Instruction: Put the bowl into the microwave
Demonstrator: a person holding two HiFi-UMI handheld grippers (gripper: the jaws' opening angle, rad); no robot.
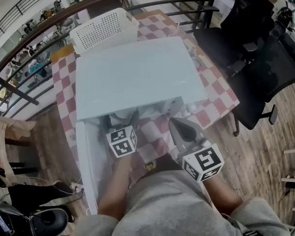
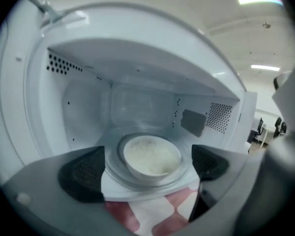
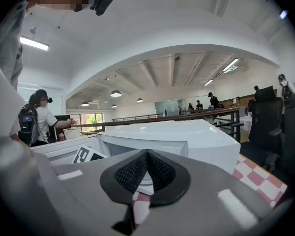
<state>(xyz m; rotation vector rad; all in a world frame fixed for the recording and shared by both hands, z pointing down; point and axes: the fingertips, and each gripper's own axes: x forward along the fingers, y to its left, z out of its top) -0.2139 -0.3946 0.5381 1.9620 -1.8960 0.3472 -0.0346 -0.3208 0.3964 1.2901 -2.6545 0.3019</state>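
A white bowl (image 2: pixel 152 156) holding something white sits on the glass turntable (image 2: pixel 137 178) inside the white microwave (image 1: pixel 137 73). The microwave's door (image 1: pixel 86 156) hangs open to the left. My left gripper (image 2: pixel 145 168) is at the mouth of the cavity, open, its jaws wide either side of the bowl and not touching it. In the head view the left gripper (image 1: pixel 122 121) points into the opening. My right gripper (image 3: pixel 146 168) is shut with nothing between its pads. It hovers in front of the microwave's right half, seen in the head view as the right gripper (image 1: pixel 176 124).
The microwave stands on a red-and-white checked tablecloth (image 1: pixel 221 92). A white perforated basket (image 1: pixel 105 28) lies behind it. Black office chairs (image 1: pixel 255 68) stand to the right and a curved railing (image 1: pixel 49 23) runs behind the table. People stand in the distance (image 3: pixel 39 119).
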